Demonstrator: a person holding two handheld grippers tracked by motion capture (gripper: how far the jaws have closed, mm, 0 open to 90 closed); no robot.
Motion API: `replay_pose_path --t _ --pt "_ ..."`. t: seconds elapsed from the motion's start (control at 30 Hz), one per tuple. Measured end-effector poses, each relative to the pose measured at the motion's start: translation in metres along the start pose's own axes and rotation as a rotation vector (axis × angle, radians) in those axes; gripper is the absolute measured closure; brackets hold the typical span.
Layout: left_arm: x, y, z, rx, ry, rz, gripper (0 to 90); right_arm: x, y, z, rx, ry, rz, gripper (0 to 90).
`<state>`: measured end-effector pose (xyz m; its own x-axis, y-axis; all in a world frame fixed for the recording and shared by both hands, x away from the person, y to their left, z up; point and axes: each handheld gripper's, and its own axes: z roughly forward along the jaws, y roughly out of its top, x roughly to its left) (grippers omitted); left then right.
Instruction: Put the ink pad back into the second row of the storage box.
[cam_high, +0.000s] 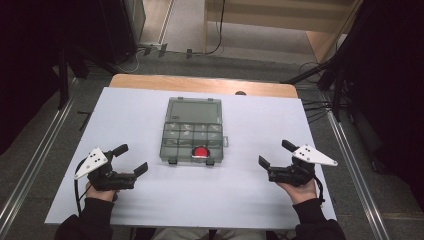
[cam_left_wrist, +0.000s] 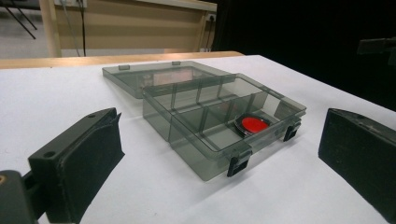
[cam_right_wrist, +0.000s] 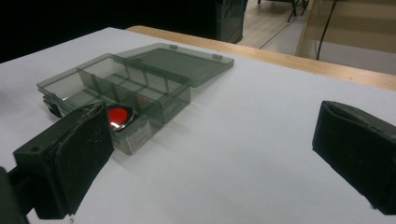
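Open grey box (cam_high: 193, 131), unreadable label (cam_right_wrist: 138, 135), red disc (cam_high: 201, 152)

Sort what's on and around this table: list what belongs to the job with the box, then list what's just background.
Belongs to the job:
- grey compartment box, lid folded open flat
- red round piece in a near-row compartment
- left gripper, open, empty
- right gripper, open, empty

Just background:
- white table
- cables on the floor beyond
- wooden furniture behind
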<state>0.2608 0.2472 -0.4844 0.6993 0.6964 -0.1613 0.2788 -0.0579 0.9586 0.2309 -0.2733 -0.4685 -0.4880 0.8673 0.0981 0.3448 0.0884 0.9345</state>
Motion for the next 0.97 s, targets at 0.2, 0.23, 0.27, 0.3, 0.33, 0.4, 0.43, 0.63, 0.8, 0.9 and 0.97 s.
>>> replay_pose_path --t 0.2,0.23,0.27,0.3,0.33,0.4,0.43,0.63,0.8,0.9,0.97 --pt "-0.001 -0.001 0.0 0.017 0.009 0.015 0.0 -0.004 -0.016 -0.003 -0.006 -0.007 0.004 0.0" --pt "-0.001 -0.001 0.0 0.021 0.006 0.019 0.0 -0.004 -0.018 -0.003 -0.008 -0.006 0.001 0.0" --pt "-0.001 -0.001 0.0 0.021 0.006 0.019 0.0 -0.004 -0.021 -0.003 -0.008 -0.008 0.002 0.0" --pt "-0.001 -0.001 0.0 0.02 0.006 0.02 0.0 -0.005 -0.023 -0.003 -0.008 -0.007 0.003 0.0" --pt "-0.001 -0.001 0.0 0.019 0.006 0.021 0.0 -0.005 -0.025 -0.003 -0.007 -0.002 0.005 0.0" --pt "-0.001 -0.002 -0.001 0.006 0.009 0.011 0.0 -0.006 -0.028 -0.003 0.004 0.001 0.01 0.0" --pt "-0.001 -0.002 -0.001 0.006 0.012 0.01 0.0 -0.006 -0.032 -0.004 0.003 0.003 0.021 0.0" --pt "-0.002 -0.003 0.0 0.012 0.01 0.011 0.0 -0.006 -0.045 -0.003 0.018 -0.004 0.036 0.0" --pt "-0.002 -0.003 0.001 0.011 -0.001 0.012 0.0 -0.005 -0.049 -0.003 0.013 -0.014 0.033 0.0" --pt "-0.001 -0.003 0.001 0.012 -0.003 0.002 0.0 -0.005 -0.048 -0.004 -0.006 -0.018 0.03 0.0" --pt "-0.001 -0.002 0.001 0.013 -0.01 0.0 0.0 -0.004 -0.047 -0.005 -0.016 -0.022 0.032 0.0"
